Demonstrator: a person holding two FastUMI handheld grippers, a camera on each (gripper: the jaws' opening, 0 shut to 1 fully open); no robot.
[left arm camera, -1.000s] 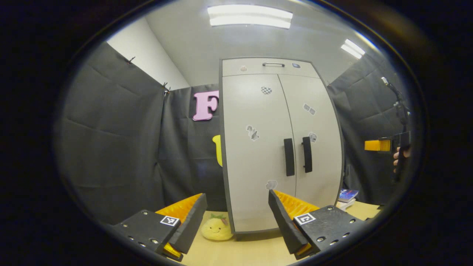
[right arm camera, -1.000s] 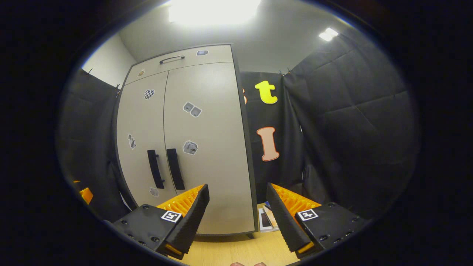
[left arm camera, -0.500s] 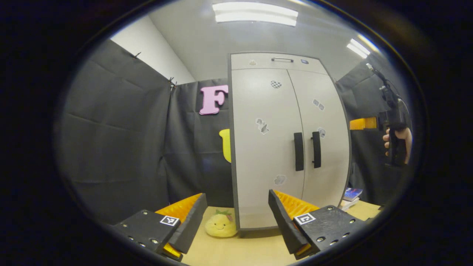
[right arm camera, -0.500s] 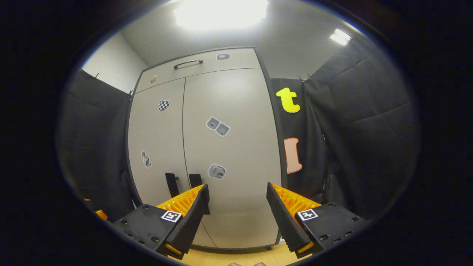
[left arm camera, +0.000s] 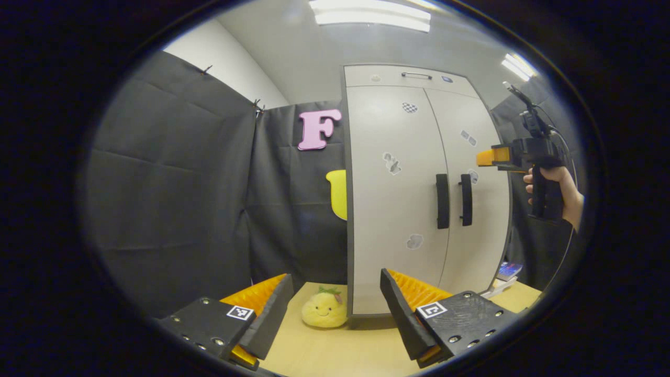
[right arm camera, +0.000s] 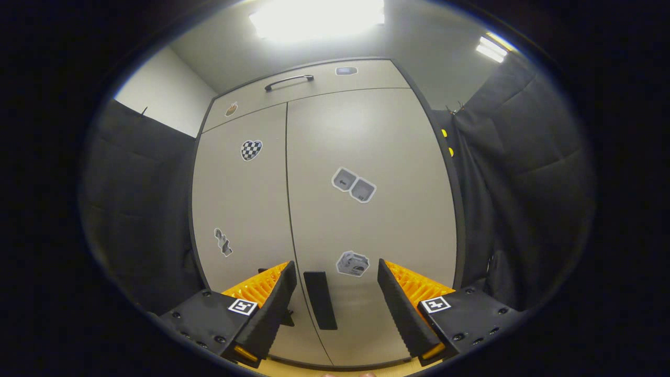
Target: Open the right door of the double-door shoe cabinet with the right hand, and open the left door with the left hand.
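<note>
Since a second ago the right gripper (right arm camera: pixel 332 293) has come close to the shoe cabinet (right arm camera: pixel 324 209), so that in the right gripper view the right door's handle (right arm camera: pixel 320 299) now stands between its spread fingers, while the left gripper (left arm camera: pixel 335 309) has slid so the cabinet sits farther right in its view. Both doors are shut. In the right gripper view the left door's handle (right arm camera: pixel 285 313) is almost wholly hidden behind the left finger, and the cabinet's foot is cut off at the lower edge. Whether the fingers touch the right handle cannot be told; the jaws are wide apart with nothing gripped. In the left gripper view the right gripper (left arm camera: pixel 486 157) is seen far off, held in a hand (left arm camera: pixel 555 183) just in front of the right door (left arm camera: pixel 479 199), above the two dark handles; its jaws there are too small to judge. The left gripper's jaws are spread and empty, well back from the left door (left arm camera: pixel 392 199), above the bench (left arm camera: pixel 340 351). A yellow plush toy (left arm camera: pixel 324 310) sits on the bench at the cabinet's left corner, and books (left arm camera: pixel 505 275) lie partly hidden at its right.
</note>
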